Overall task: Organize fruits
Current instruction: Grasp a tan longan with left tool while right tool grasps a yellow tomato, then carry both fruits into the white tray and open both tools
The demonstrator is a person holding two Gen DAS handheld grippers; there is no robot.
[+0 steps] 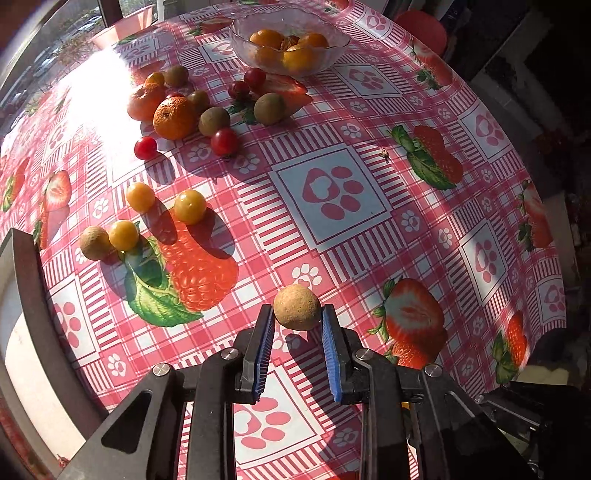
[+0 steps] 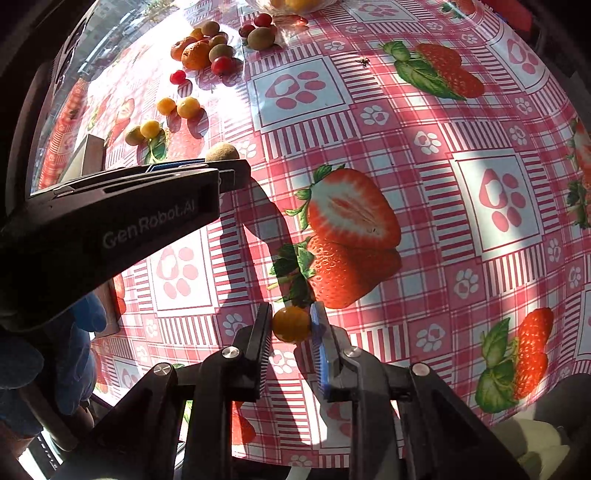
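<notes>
A dusty tan kiwi sat pinched in the left hand-held gripper; the right hand-held gripper pinched a yellow-orange cherry tomato; a glass bowl stood at upper centre.

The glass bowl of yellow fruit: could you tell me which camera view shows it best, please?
The left wrist view: the glass bowl sits whole at the table's far end, with the yellow fruit inside visible. The right wrist view catches only its lower edge, cut off by the top of the picture.

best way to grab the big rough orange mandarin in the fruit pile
Take the big rough orange mandarin across its widest middle, coming down from above. Its near-round shape gives no better axis, but a brown kiwi touches its right side and another orange fruit its left, so set the tongs front to back, where there is room.
</notes>
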